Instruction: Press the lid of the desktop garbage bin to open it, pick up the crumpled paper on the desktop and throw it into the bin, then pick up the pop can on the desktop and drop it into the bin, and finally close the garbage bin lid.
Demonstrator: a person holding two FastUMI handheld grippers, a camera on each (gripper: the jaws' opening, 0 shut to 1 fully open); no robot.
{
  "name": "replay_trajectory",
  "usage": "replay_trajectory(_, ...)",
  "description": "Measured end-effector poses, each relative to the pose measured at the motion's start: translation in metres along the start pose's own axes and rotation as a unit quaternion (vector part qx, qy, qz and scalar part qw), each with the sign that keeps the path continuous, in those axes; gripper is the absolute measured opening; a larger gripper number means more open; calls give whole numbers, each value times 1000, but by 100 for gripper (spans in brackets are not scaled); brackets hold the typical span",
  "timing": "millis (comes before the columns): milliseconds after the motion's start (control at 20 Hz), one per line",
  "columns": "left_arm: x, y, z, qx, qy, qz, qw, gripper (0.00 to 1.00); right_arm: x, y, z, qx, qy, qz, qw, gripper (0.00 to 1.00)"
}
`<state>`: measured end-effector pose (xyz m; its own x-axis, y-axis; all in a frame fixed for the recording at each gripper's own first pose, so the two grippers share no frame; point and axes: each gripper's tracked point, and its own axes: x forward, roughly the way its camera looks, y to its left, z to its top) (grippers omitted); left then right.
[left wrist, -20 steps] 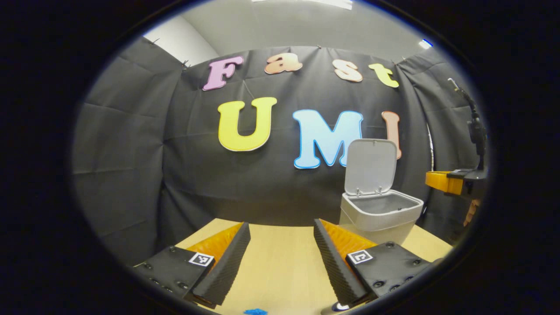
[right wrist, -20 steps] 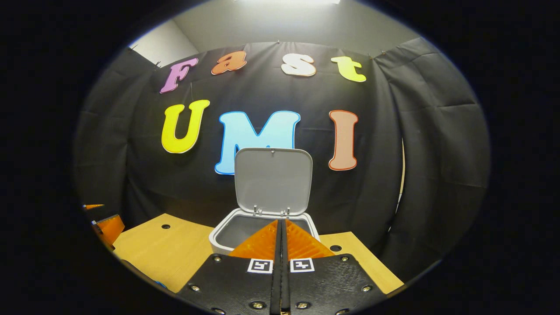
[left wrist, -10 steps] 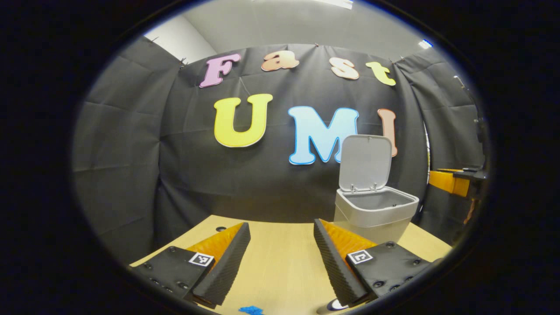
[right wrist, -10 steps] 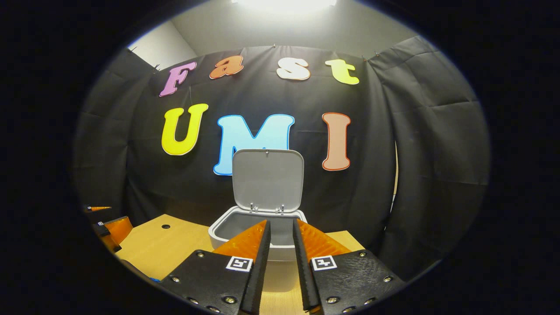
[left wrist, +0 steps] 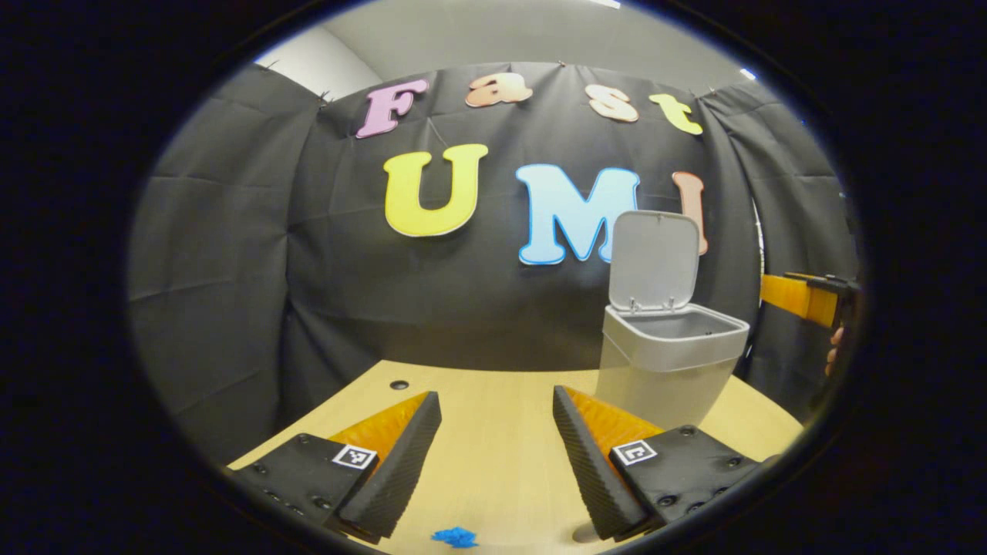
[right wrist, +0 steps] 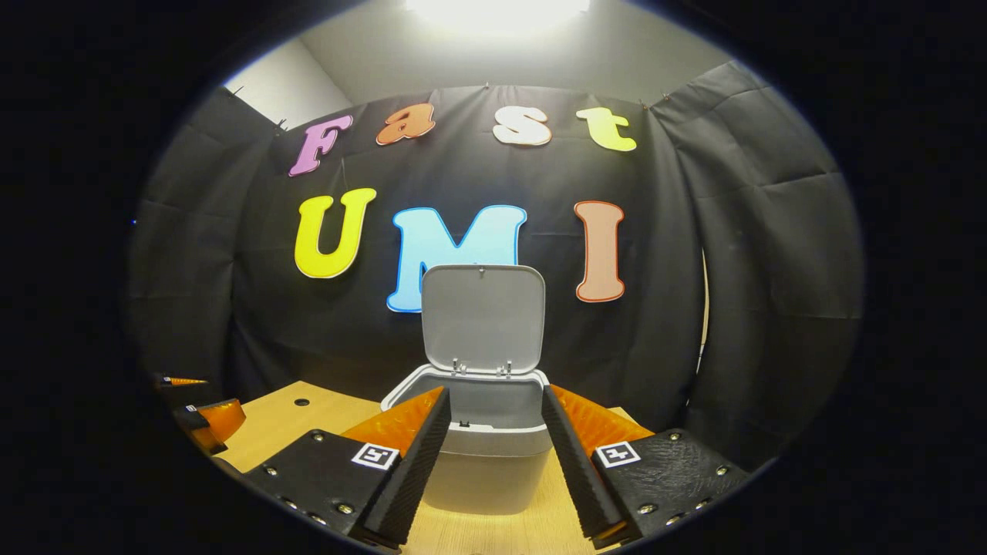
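Observation:
The grey desktop bin (left wrist: 669, 362) stands on the wooden table (left wrist: 493, 455), its lid (left wrist: 655, 258) raised upright. My left gripper (left wrist: 495, 395) is open over the table, left of the bin, with nothing between its fingers. A small blue crumpled paper (left wrist: 455, 536) lies on the table just below them. In the right gripper view the bin (right wrist: 486, 455) is straight ahead with its lid (right wrist: 483, 320) up. My right gripper (right wrist: 496, 391) is open in front of its rim, holding nothing. The right gripper (left wrist: 802, 297) also appears beyond the bin at the left gripper view's right edge.
The black cloth wall stands close behind the table. A small round hole (left wrist: 399, 384) marks the tabletop near its far left edge. My left gripper (right wrist: 204, 420) sits at the far left of the right gripper view.
My right gripper has gone from shut to open and drawn back a little from the bin. The left gripper has tipped down slightly, so more of the table appears.

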<state>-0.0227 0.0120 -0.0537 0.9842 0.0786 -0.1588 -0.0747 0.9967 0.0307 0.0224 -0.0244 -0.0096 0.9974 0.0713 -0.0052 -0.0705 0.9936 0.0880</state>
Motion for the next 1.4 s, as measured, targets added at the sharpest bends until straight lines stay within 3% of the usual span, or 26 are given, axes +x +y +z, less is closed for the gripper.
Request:
replay_trajectory(150,-3,8,-22,-6,23,1,1000,96,-4,8,-2,-2,-2,7,1000,91)
replay_trajectory(250,-5,13,-40,-9,42,-1,999,96,-5,12,-3,-11,-2,7,1000,94)
replay_trajectory(750,-22,4,-159,5,153,-44,987,94,-23,31,-12,-21,8,27,999,94)
replay_trajectory(950,-27,19,-203,10,195,-55,979,99,-39,30,-16,-19,23,-16,999,94)
replay_trajectory(1400,-30,49,-274,32,254,-96,962,97,-74,36,-26,-26,56,-109,992,94)
